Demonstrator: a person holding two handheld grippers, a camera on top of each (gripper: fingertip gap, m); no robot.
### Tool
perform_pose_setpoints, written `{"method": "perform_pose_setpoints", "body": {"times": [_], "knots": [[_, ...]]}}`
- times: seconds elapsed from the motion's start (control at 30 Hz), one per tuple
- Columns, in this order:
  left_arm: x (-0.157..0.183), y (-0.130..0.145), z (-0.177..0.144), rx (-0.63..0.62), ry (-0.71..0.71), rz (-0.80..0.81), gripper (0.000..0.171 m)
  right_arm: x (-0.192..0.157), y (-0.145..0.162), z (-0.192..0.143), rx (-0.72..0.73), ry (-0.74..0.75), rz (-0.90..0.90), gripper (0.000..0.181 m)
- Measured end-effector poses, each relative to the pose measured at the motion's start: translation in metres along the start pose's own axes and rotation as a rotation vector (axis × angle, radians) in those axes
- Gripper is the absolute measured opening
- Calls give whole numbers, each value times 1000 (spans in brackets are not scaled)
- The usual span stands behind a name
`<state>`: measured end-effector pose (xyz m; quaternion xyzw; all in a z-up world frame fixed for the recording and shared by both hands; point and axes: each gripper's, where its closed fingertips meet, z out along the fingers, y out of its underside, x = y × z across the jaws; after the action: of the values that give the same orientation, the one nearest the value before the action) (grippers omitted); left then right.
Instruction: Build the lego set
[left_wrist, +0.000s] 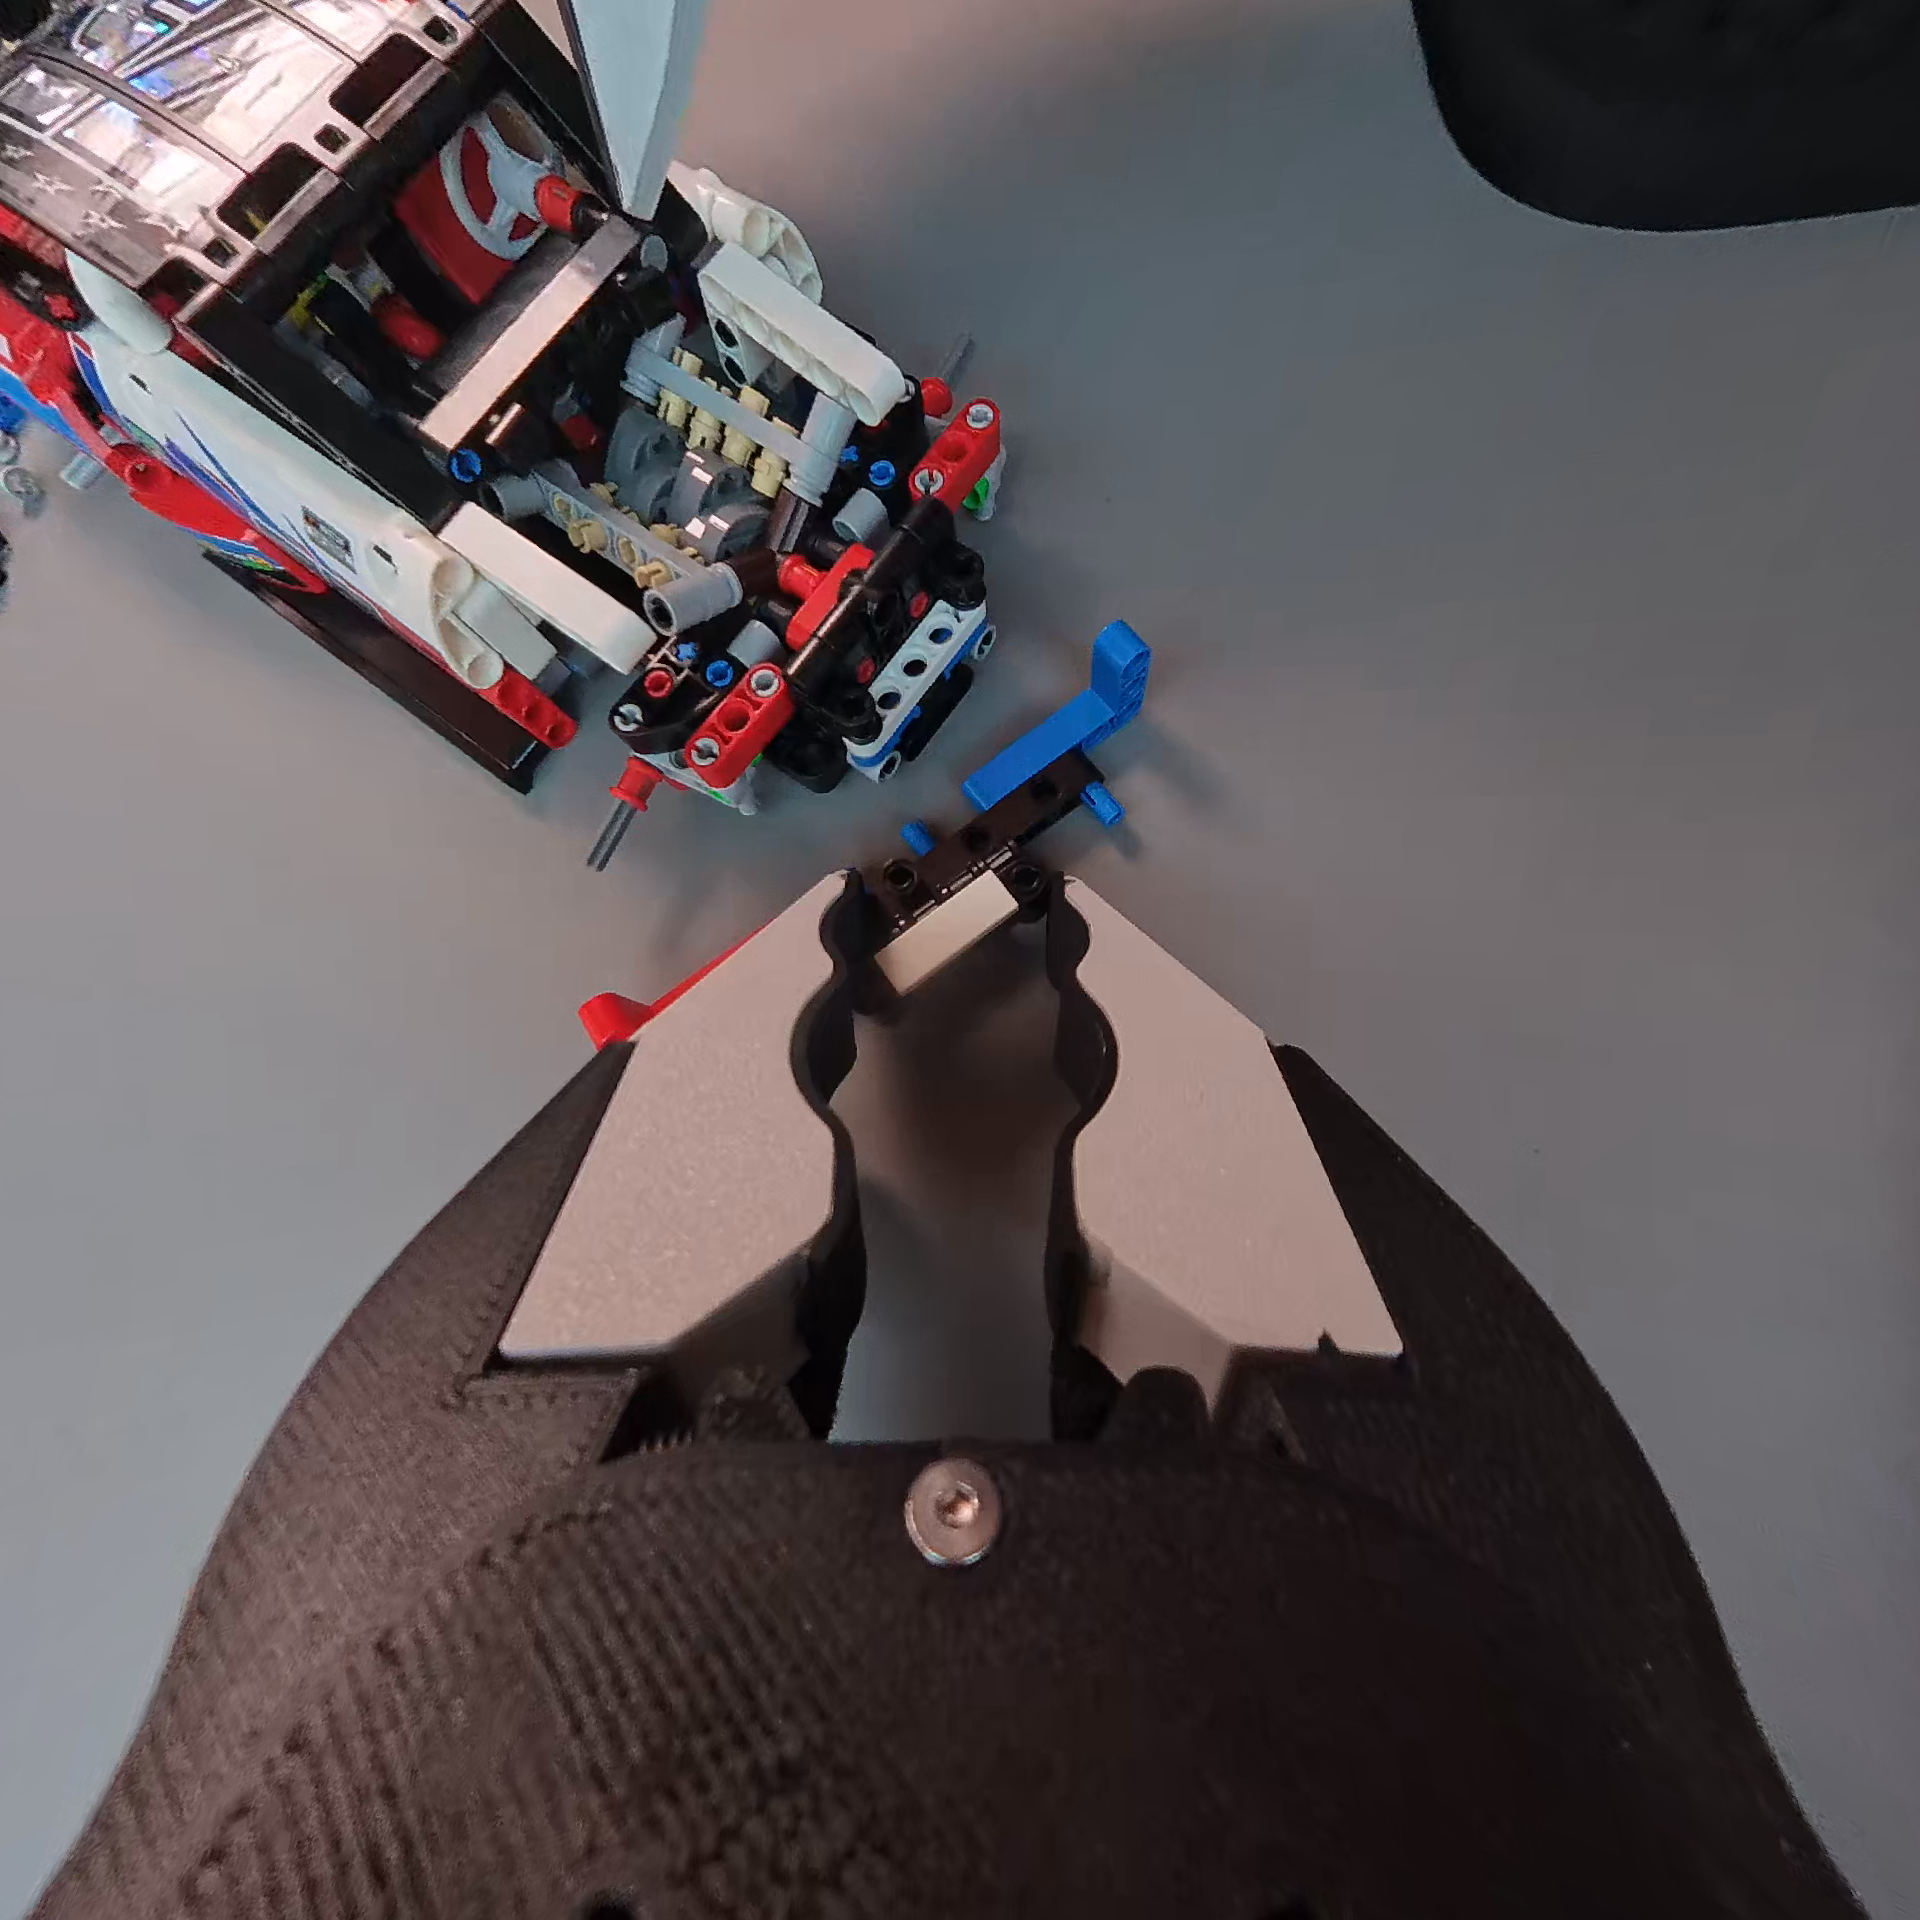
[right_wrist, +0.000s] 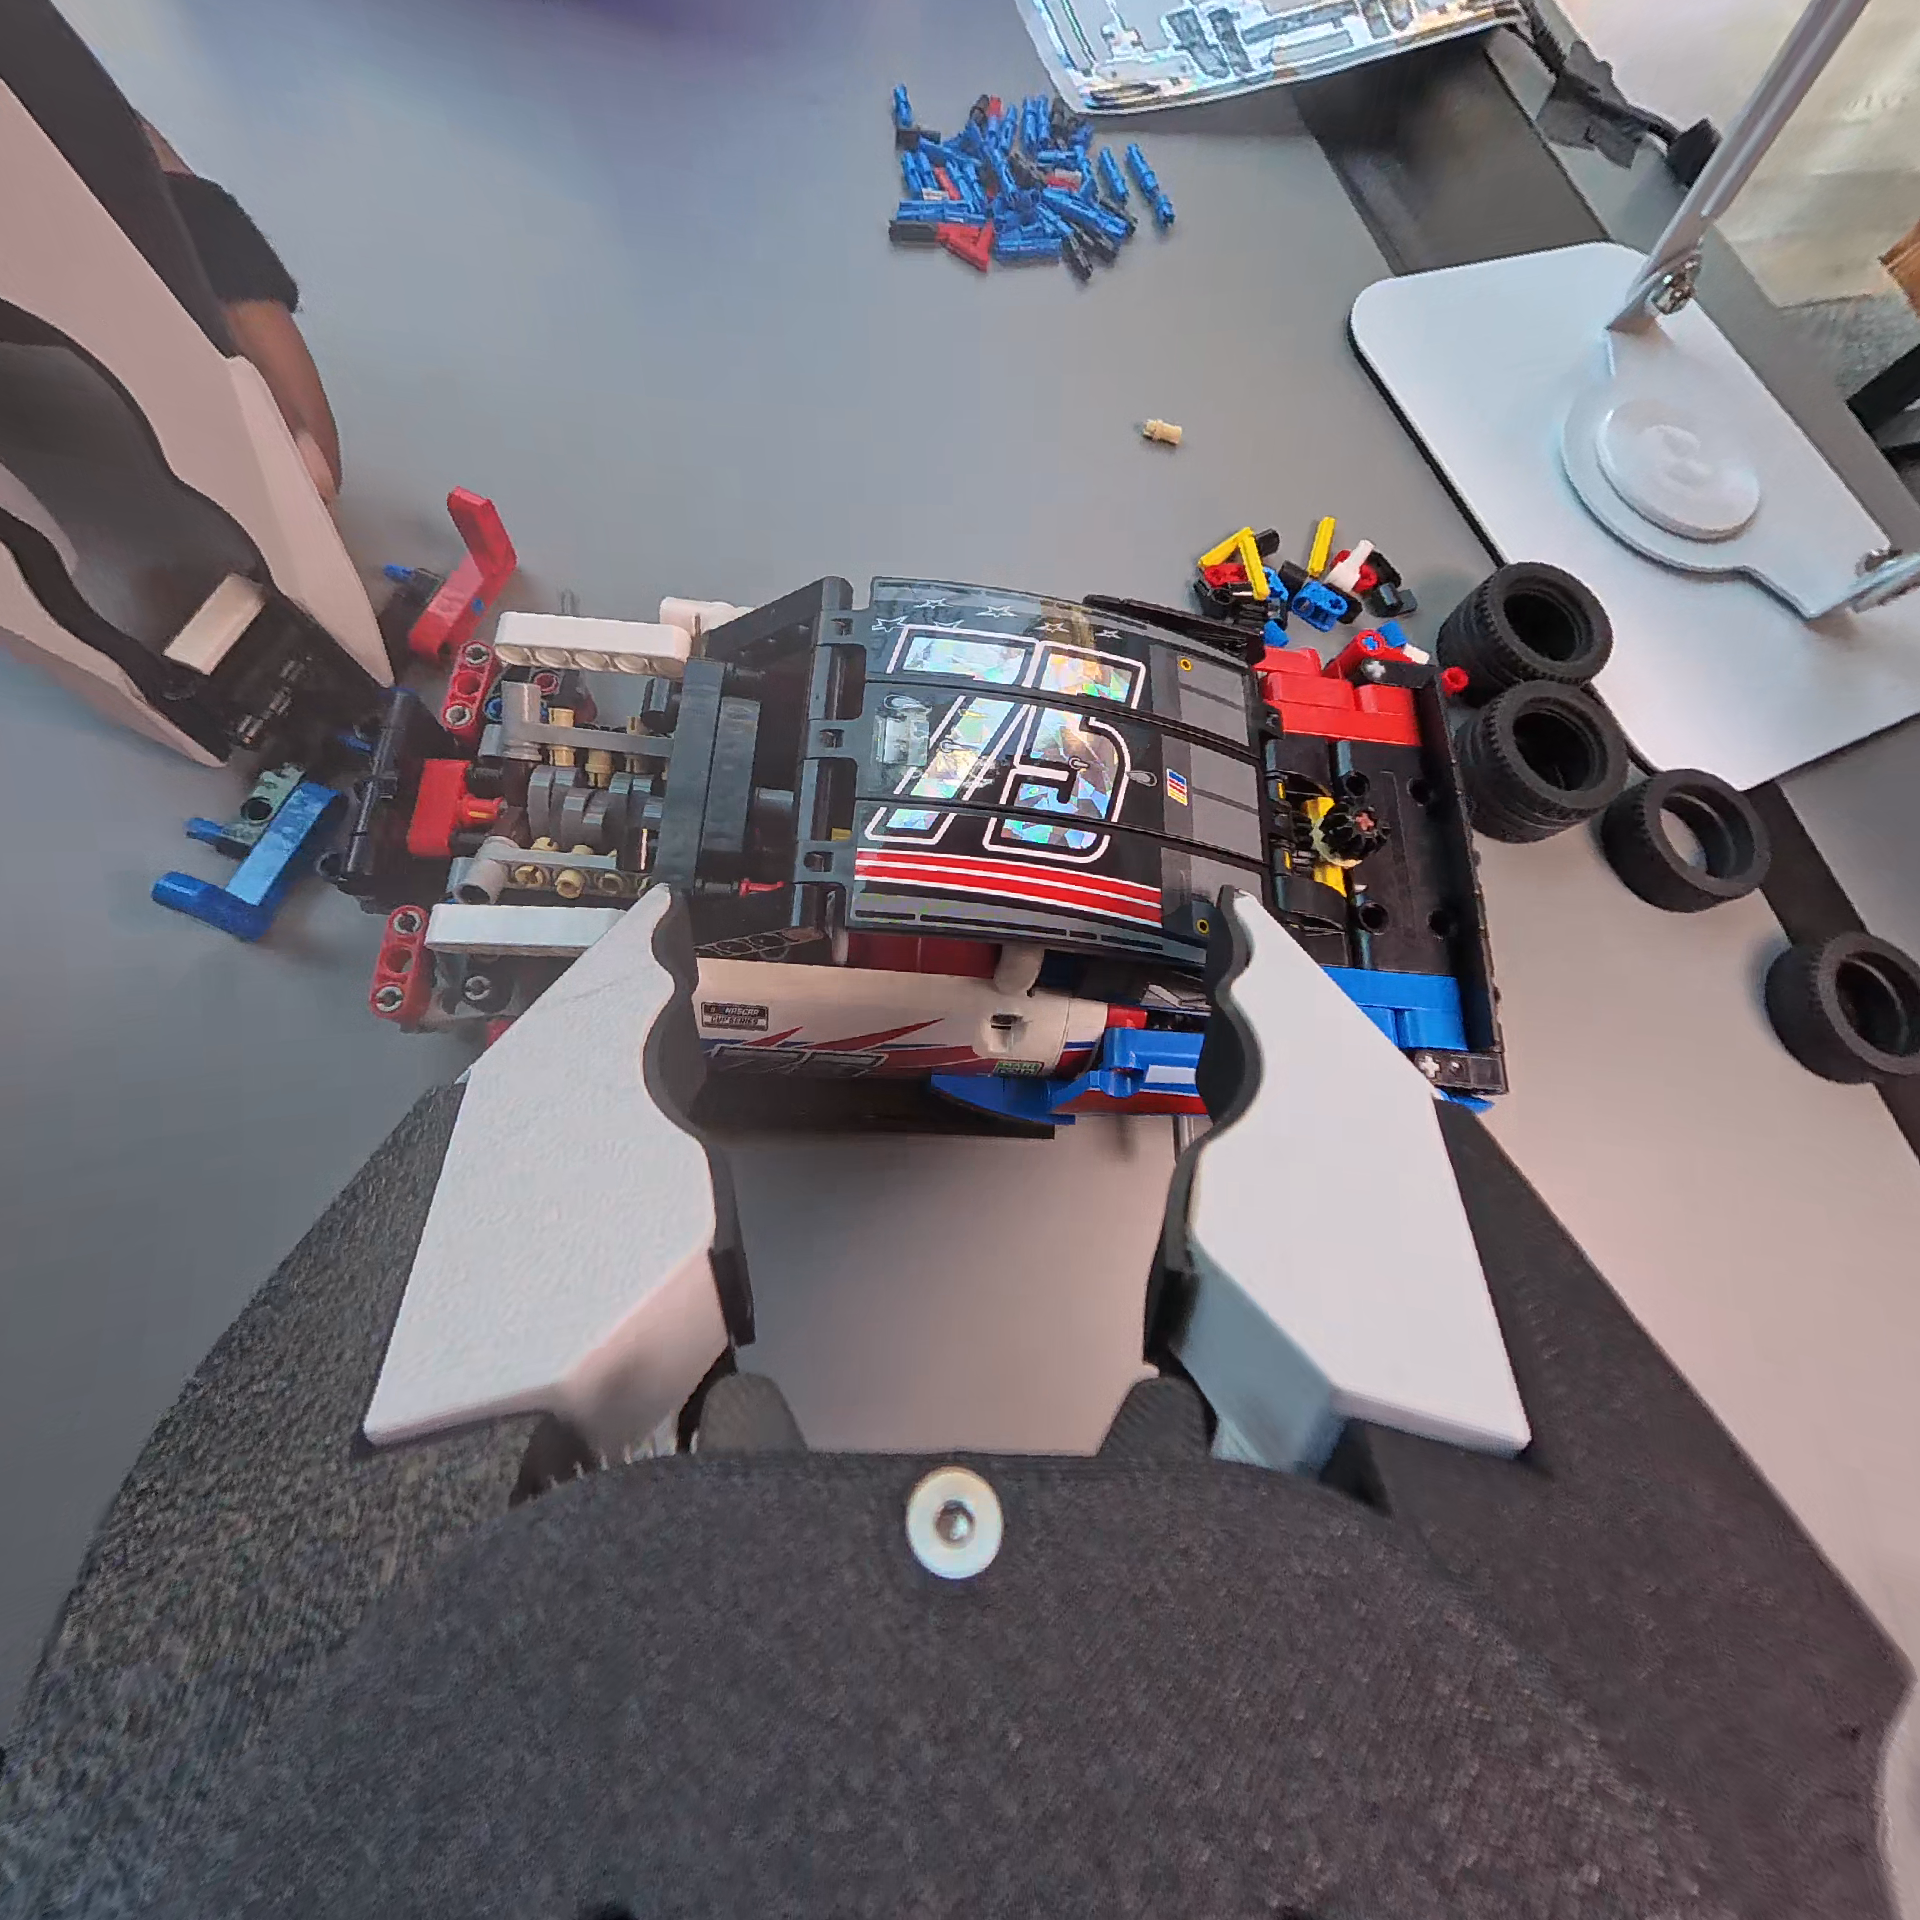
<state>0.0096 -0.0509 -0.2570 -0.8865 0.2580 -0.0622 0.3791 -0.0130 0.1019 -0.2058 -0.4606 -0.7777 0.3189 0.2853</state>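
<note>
2 grippers worked at opposite sides of a half-built Lego race car (right_wrist: 935, 831) on a grey table (right_wrist: 727, 364). Nearest in the left wrist view, the left gripper (left_wrist: 951, 904) was clamped on a small black-and-white sub-assembly (left_wrist: 951, 920), its fingertips (left_wrist: 810, 935) pressed against the piece's black ends. Joined to the far end of that piece, a blue angled beam (left_wrist: 1081, 727) lay just beside the car's exposed front frame (left_wrist: 862, 665); a red beam (left_wrist: 623, 1013) poked out from behind the left finger. Bare tabletop stretched to the right and below, giving open room there.

In the right wrist view, the right gripper (right_wrist: 951, 925) stood with its fingers spread wide, straddling the car's near side without visibly squeezing it. Clear table lay between the fingers up to the car's flank. Beyond the car's rear, 4 black tyres (right_wrist: 1538, 707) sat close to the table's right edge, partly on a white lamp base (right_wrist: 1475, 343). A cluster of small mixed connectors (right_wrist: 1299, 587) lay behind the car, a lone tan pin (right_wrist: 1162, 430) farther back, then a heap of blue pins (right_wrist: 1023, 192) and an instruction booklet (right_wrist: 1247, 47) at the far edge.

Roof and side panels carried printed stickers: a large holographic numeral, stars, red stripes and small sponsor-style labels.
</note>
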Motion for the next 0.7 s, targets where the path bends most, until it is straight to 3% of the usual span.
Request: {"method": "perform_pose_setpoints", "body": {"times": [0.13, 0.27, 0.43, 0.57, 0.7], "knots": [[4, -1, 0, 6, -3, -12, 34, 5, -4, 0, -4, -16, 0, 91], [18, -1, -6, 35, 99, -41, 42, -13, -33, -21, 159, 11, 68, 80], [33, 3, -25, 74, 263, 22, 39, -77, -22, -39, 146, 40, 52, 54], [19, 13, -37, 79, 238, 124, 42, -146, -1, -28, 48, -30, 73, 46], [-4, 27, -37, 50, 212, 118, 46, -171, 15, -7, -72, -36, 24, 44]]}}
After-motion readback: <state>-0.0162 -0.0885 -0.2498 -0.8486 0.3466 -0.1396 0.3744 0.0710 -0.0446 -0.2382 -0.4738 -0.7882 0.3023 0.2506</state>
